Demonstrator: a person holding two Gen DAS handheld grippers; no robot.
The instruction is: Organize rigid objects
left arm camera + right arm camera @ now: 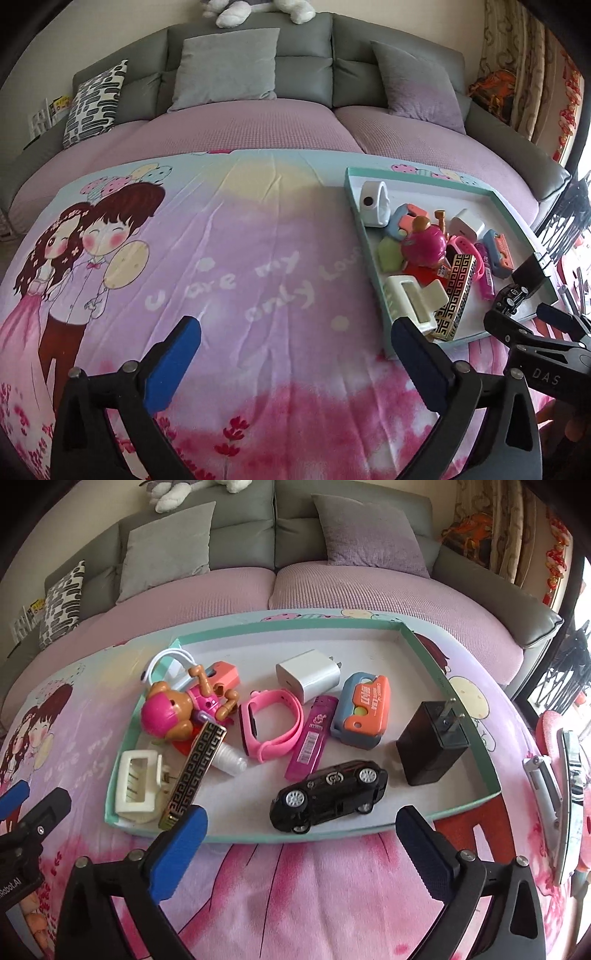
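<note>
A shallow teal-rimmed tray (pixel 458 709) lies on a pink cartoon blanket and holds several small objects: a black toy car (pixel 328 795), a black charger (pixel 432 744), a white charger (pixel 310 674), a pink watch (pixel 271 723), a pink toy dog (pixel 181 707), a cream hair claw (pixel 138 786) and a patterned box (pixel 194 773). My right gripper (pixel 299 834) is open and empty just in front of the tray's near rim, close to the car. My left gripper (pixel 295 339) is open and empty over the blanket, left of the tray (pixel 358 218).
A grey sofa (pixel 303 62) with cushions stands behind the blanket (pixel 240 240). Metal clippers (pixel 546 790) lie on the blanket right of the tray. Curtains (pixel 524 66) hang at the far right.
</note>
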